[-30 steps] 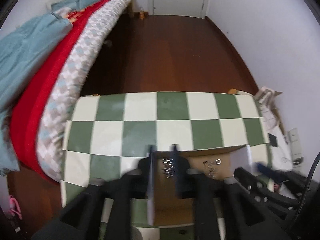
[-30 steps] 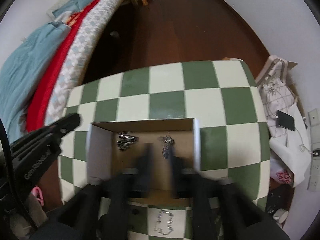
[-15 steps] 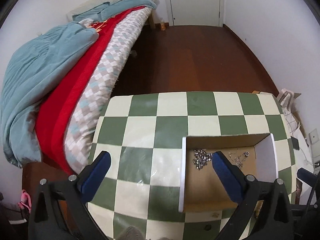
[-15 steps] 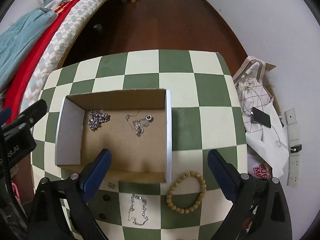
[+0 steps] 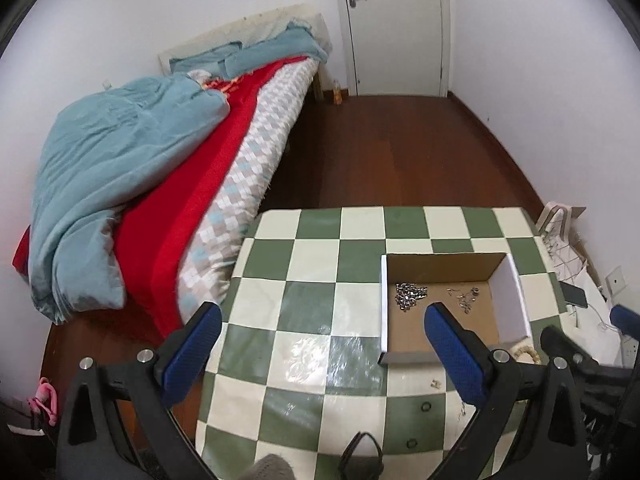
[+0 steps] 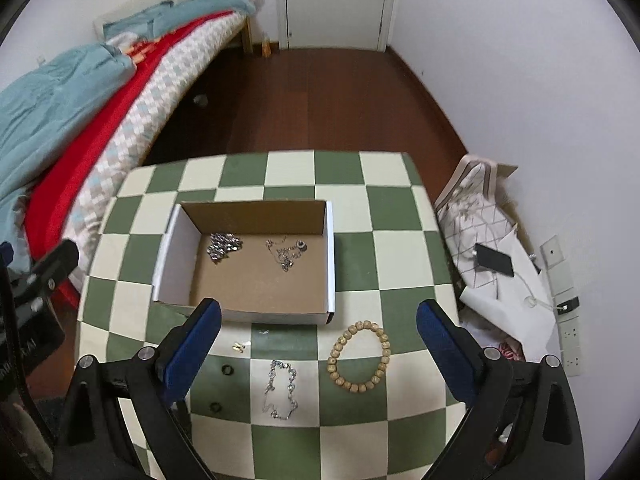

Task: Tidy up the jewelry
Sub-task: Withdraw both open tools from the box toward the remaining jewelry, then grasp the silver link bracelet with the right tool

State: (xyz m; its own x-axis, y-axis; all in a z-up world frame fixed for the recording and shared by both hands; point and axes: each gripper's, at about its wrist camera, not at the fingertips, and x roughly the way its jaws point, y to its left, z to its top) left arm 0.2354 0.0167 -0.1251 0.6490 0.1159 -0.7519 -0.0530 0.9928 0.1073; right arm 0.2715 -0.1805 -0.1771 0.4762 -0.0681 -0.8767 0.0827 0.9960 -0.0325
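Observation:
An open cardboard box [image 6: 260, 280] sits on the green-and-cream checked table [image 6: 400, 248]. Inside lie a silver chain bundle [image 6: 222, 245] and a thin necklace [image 6: 285, 253]. In front of the box lie a wooden bead bracelet [image 6: 359, 356], a silver chain bracelet [image 6: 281, 389], two small dark rings [image 6: 227, 369] and a tiny gold piece [image 6: 239, 346]. My right gripper [image 6: 318, 332] is open and empty, above the table's near side. My left gripper [image 5: 320, 340] is open and empty, left of the box [image 5: 448, 312].
A bed [image 5: 160, 184] with blue and red bedding runs along the table's left. A bag, papers and a phone [image 6: 494, 260] lie on the floor to the right. Brown wood floor [image 6: 320, 100] lies beyond, up to a white door [image 6: 332, 0].
Both grippers opened from shut a second ago and pulled up and back from the box. The views now take in more of the room.

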